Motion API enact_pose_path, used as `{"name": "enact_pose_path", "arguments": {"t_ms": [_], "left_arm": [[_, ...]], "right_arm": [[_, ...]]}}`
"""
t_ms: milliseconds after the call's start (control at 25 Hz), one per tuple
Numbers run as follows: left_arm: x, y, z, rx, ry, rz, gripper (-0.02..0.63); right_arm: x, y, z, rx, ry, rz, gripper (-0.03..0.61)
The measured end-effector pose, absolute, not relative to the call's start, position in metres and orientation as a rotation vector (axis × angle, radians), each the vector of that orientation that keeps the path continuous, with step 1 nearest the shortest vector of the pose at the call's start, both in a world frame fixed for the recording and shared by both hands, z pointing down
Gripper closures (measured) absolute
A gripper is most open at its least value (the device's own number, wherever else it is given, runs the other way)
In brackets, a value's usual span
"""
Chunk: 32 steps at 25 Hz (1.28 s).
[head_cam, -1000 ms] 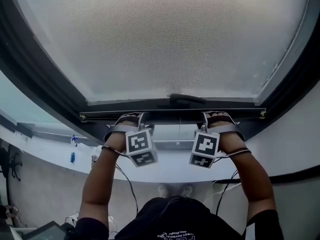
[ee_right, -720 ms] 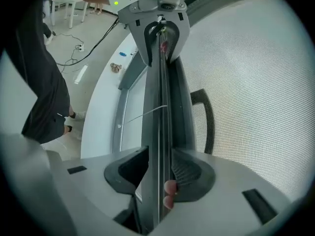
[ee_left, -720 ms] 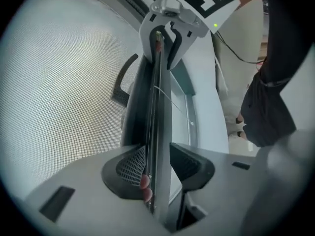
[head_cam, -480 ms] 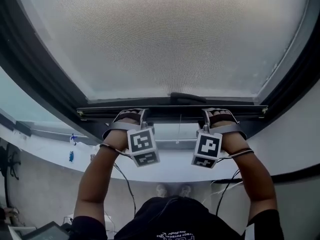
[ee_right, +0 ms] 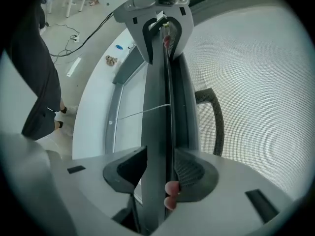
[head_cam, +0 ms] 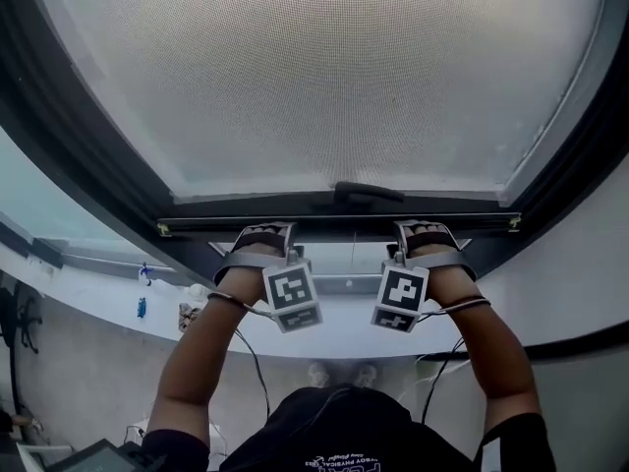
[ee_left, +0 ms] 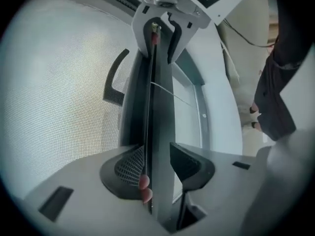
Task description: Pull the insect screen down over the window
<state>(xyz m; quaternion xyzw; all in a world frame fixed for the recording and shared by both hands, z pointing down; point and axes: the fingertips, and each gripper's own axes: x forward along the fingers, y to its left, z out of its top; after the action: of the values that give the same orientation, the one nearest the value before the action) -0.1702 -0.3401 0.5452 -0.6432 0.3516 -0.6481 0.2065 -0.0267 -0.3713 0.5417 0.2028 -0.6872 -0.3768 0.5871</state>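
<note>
**Step in hand:** last stretch of the pull-down, by judgement.
**Insect screen** (head_cam: 324,77): fills the upper frame. Its bottom bar (head_cam: 334,221) runs across centre, with a strip of bare glass (head_cam: 344,262) below it.
**Left gripper** (head_cam: 263,232), centre left: jaws clamp the bar.
**Right gripper** (head_cam: 425,230), centre right: jaws have just been opening, bar between them, pads seemingly slack.
**Next move, by judgement:** the right regrips, then both draw the bar down evenly, keeping it level.

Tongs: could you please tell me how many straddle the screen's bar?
2: left tongs left of centre on the bar; right tongs right of centre, just opening, bar between them. None hidden.
</note>
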Motion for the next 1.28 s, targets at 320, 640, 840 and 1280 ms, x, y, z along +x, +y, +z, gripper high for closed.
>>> {"name": "enact_pose_path", "arguments": {"t_ms": [320,640,840,1280], "left_arm": [[-0.169,-0.345,0.554,-1.799,1.064,-1.748,0.449],[-0.17,-0.347,0.554,-1.753,1.117,-1.711,0.449],[-0.171,-0.348,0.546,-1.813,1.029,-1.812,0.451],[-0.168,-0.345,0.542,-1.797,1.047,-1.761,0.451]], "right_arm": [[-0.027,-0.374,0.551,0.487,-1.577,-0.886,0.407],[-0.031,-0.376,0.549,0.549,-1.6,-0.929,0.407],[-0.031,-0.378,0.538,0.486,-1.661,-0.851,0.446],[-0.028,-0.38,0.539,0.527,-1.622,-0.907,0.446]]}}
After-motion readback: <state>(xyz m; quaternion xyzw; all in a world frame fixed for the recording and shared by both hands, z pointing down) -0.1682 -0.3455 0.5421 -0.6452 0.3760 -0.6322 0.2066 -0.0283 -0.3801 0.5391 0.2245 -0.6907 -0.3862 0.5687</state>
